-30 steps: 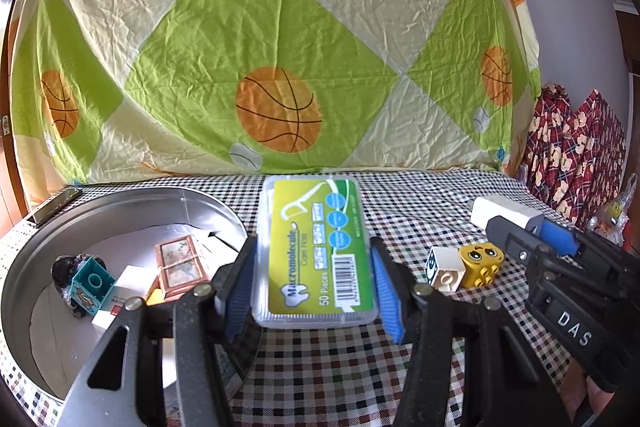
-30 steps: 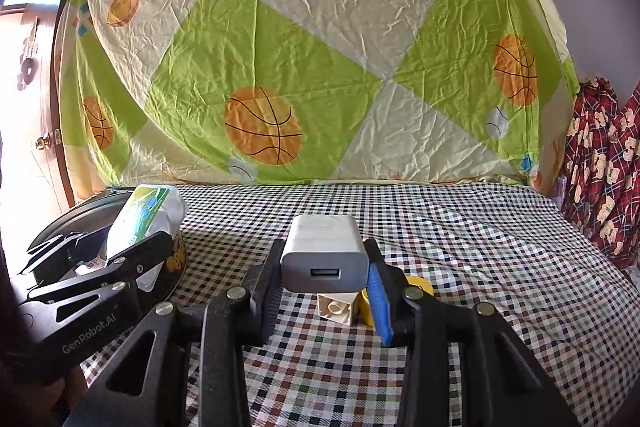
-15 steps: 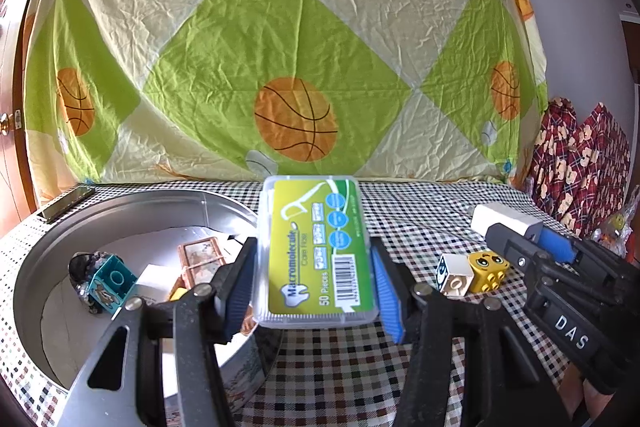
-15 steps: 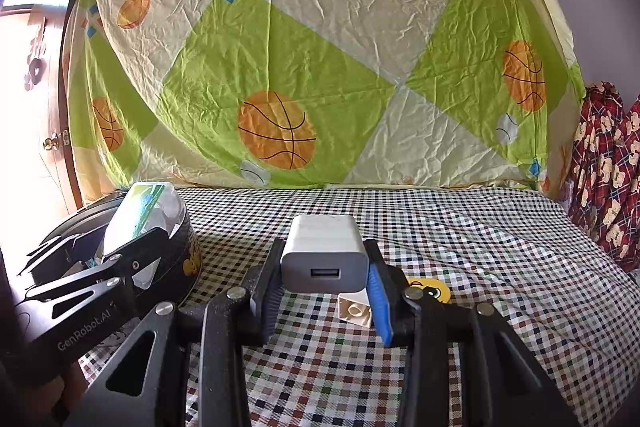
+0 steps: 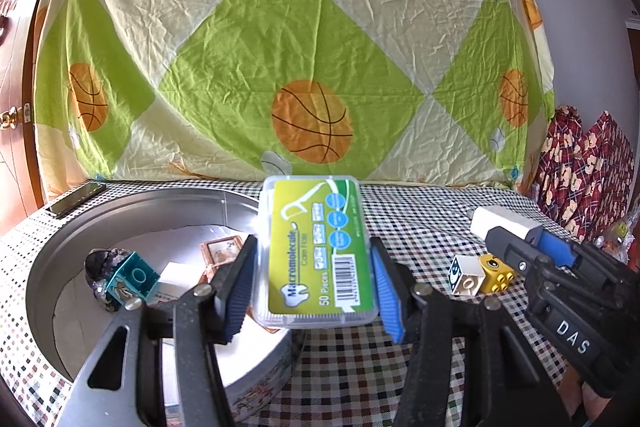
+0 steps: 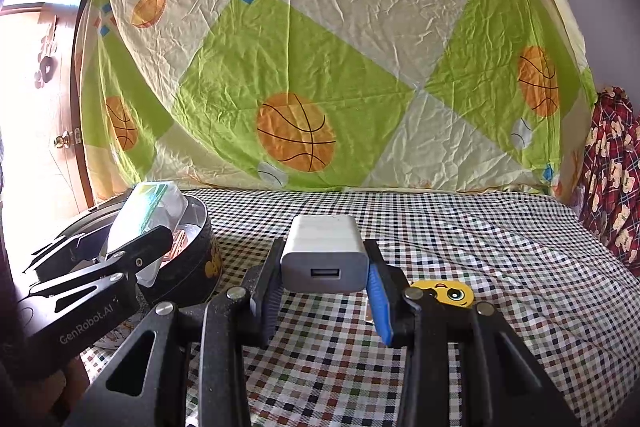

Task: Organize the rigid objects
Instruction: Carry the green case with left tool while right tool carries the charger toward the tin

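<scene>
My left gripper (image 5: pixel 314 281) is shut on a clear box of dental floss picks (image 5: pixel 316 251) with a green label, held above the right rim of a round metal tin (image 5: pixel 120 211). The tin holds a teal toy block (image 5: pixel 134 279), a small framed picture (image 5: pixel 220 251) and a white piece. My right gripper (image 6: pixel 324 287) is shut on a white USB charger (image 6: pixel 324 255), held above the checkered tablecloth. A white toy block (image 5: pixel 464 275) and a yellow face block (image 5: pixel 496 271) lie on the cloth, just below the right gripper.
A dark phone (image 5: pixel 74 199) lies on the table's far left corner behind the tin. A patterned sheet (image 5: pixel 304 47) hangs behind the table. Red plaid fabric (image 5: pixel 580 155) lies at the right. A wooden door (image 6: pixel 48 107) stands at the left.
Both grippers have risen a little with their objects. The left gripper has shifted left, so the floss box is further over the tin. The charger now hides the white block in the right wrist view.
</scene>
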Available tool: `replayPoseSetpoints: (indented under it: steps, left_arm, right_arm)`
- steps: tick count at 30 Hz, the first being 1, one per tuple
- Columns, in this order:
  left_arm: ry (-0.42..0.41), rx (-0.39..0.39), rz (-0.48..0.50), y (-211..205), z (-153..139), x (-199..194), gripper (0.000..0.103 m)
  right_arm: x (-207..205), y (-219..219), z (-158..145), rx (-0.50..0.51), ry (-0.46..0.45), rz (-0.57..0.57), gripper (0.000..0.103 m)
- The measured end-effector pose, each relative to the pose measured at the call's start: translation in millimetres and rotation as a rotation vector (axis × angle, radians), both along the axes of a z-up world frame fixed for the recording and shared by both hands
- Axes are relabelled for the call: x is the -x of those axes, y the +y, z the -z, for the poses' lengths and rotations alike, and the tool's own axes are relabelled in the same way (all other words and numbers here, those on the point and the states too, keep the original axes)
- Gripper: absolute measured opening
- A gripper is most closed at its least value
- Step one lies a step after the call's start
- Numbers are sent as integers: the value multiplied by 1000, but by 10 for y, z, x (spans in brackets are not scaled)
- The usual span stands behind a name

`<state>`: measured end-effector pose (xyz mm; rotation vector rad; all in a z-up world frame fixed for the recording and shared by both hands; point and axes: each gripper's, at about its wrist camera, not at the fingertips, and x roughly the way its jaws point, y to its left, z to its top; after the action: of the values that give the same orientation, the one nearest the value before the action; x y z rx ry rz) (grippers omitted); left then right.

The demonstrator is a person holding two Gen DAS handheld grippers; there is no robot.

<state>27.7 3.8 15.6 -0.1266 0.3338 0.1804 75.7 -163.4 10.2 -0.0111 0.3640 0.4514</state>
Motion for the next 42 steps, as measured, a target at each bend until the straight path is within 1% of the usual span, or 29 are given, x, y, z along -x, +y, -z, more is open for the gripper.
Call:
replayPoseSetpoints:
  steps: [14,31,39,42]
  left_arm:
    - [-5,28,-38,240,10,74,53]
    - [-14,37,-83,479,7,168,53]
    - [-21,54,-106,602,8,217,53]
    - [-26,45,-122,643,7,242,53]
  right_arm:
    - [41,197,-14,14,0,-40,40]
    - [84,483,-17,29,-1,-95,40]
    - [113,616,-12,41,-5,-120,40]
    - [116,650,-8,43,-3,-126,40]
